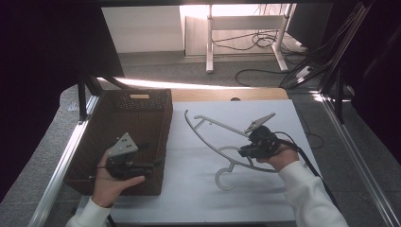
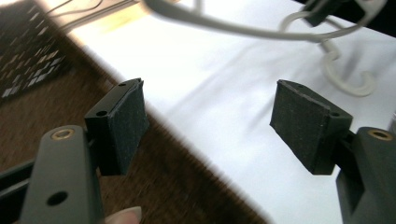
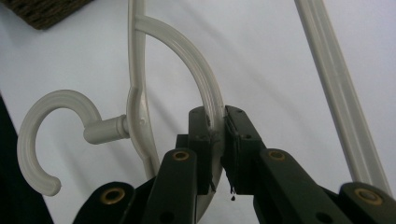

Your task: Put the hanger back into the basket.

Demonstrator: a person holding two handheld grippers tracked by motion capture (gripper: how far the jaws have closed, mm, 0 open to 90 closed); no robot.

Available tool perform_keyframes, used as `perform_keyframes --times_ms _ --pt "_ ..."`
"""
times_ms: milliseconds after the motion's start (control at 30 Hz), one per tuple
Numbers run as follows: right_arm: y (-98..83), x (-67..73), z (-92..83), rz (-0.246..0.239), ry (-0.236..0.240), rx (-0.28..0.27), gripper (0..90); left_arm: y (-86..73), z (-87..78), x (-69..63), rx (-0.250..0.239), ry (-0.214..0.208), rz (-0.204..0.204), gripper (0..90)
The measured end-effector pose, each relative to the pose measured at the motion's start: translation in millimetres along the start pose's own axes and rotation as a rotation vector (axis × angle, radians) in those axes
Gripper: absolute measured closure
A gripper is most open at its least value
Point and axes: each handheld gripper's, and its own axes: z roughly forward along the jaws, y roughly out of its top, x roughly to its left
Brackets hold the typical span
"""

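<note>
A pale grey plastic clothes hanger (image 1: 222, 142) lies on the white table sheet (image 1: 198, 198), its long axis running from 11 o'clock to 5 o'clock, hook curling toward 6 o'clock. The right gripper (image 1: 242, 152) is clenched on the hanger's curved inner rib. The left gripper (image 1: 150, 170) hangs released, jaws wide, over the dark brown woven basket (image 1: 163, 137) at 9 o'clock.

A: Where does the dark woven wicker basket (image 1: 142, 124) sit?
B: On the left side of the white table sheet (image 1: 198, 189), its far end near the wooden table edge (image 1: 227, 94).
A: And the pale plastic clothes hanger (image 1: 213, 137)?
B: Right of the basket, flat on the sheet, hook toward the near edge.
A: Behind the table?
B: Floor cables (image 1: 265, 40) and a white desk frame (image 1: 246, 33).
</note>
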Motion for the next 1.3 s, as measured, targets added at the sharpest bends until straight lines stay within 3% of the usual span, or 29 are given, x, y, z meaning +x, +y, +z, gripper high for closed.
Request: perform_keyframes --times_ms 33,100,133,267,367,500,600,767,900,1067,1100,1133,1167,1300 --pt "0.5 0.3 -0.2 -0.006 0.004 0.000 81.4 10.6 5.8 -6.6 0.008 -0.024 0.044 26.6" --pt "1.4 1.8 -1.1 -0.012 0.012 0.007 81.4 21.3 13.6 -11.4 0.020 -0.050 0.092 27.7" --pt "1.8 2.4 -1.5 -0.019 0.016 0.009 81.5 21.3 13.6 -11.4 0.020 -0.050 0.092 28.3" --pt "3.4 5.6 -3.9 -0.041 0.043 0.015 81.5 39.9 33.3 -18.0 0.059 -0.092 0.158 30.4" --pt "4.1 6.9 -4.5 -0.056 0.052 0.019 81.4 55.5 53.3 -24.9 0.115 -0.143 0.227 31.3" --pt "4.6 7.5 -4.4 -0.071 0.055 0.023 81.5 63.8 69.1 -29.0 0.156 -0.187 0.263 32.9" --pt "4.2 9.2 -3.3 -0.082 0.066 0.035 81.4 71.6 89.2 -36.0 0.234 -0.236 0.337 35.9" --pt "3.8 12.2 -0.9 -0.112 0.084 0.042 81.5 74.7 108.1 -42.8 0.294 -0.276 0.375 39.0" --pt "3.5 13.4 -1.0 -0.127 0.089 0.041 81.5 75.9 126.3 -49.8 0.365 -0.319 0.453 43.8" --pt "3.5 15.9 -2.5 -0.155 0.103 0.033 81.5 77.9 134.4 -55.9 0.398 -0.344 0.483 49.7" --pt "3.8 17.1 -3.3 -0.165 0.110 0.029 81.5 78.1 137.3 -59.4 0.414 -0.367 0.506 54.4" --pt "4.0 17.6 -4.0 -0.168 0.112 0.028 81.5 78.1 137.3 -59.4 0.414 -0.367 0.506 56.0" --pt "4.1 18.2 -4.3 -0.177 0.117 0.029 81.5 78.1 139.5 -63.2 0.442 -0.365 0.534 59.7" --pt "4.1 21.5 -3.7 -0.209 0.121 0.049 81.5 77.7 142.4 -67.4 0.486 -0.396 0.560 67.4"
